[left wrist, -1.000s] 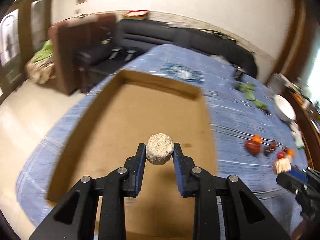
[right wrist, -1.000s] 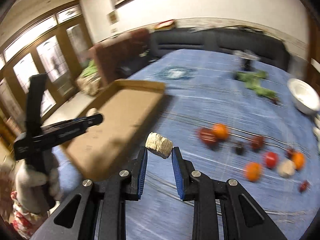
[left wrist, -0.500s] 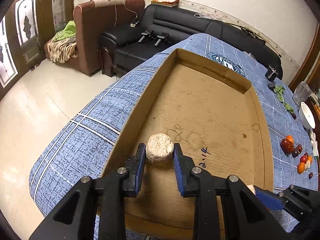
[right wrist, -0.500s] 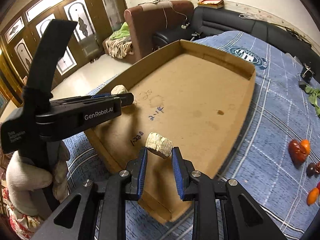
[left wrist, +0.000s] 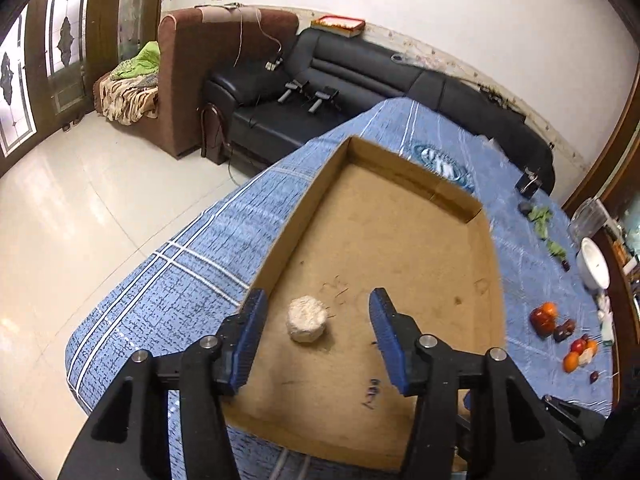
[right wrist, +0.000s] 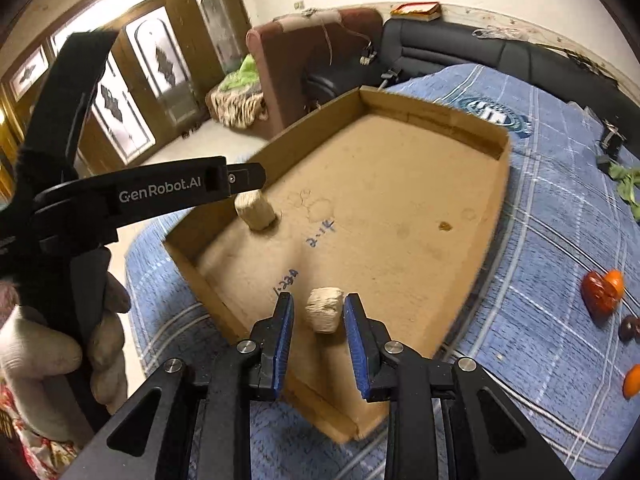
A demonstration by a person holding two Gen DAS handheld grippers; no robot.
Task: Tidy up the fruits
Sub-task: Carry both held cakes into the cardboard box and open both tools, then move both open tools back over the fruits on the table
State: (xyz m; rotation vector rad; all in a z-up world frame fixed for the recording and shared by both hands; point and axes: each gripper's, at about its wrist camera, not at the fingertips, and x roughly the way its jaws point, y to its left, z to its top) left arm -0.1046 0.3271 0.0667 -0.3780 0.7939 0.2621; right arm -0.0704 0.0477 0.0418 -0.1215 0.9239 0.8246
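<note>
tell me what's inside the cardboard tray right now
Inside the cardboard tray: one beige fruit piece on the floor between the open left gripper fingers, handwritten marks, and a second beige piece between the right gripper fingers. The near corner is hidden.

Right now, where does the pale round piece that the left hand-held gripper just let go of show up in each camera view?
Left wrist view: the pale round piece lies on the cardboard tray floor, lower centre, between the open fingers.
Right wrist view: same piece, left of centre, under the left hand-held gripper.
Shared landmark: blue handwriting on the tray floor.
</note>
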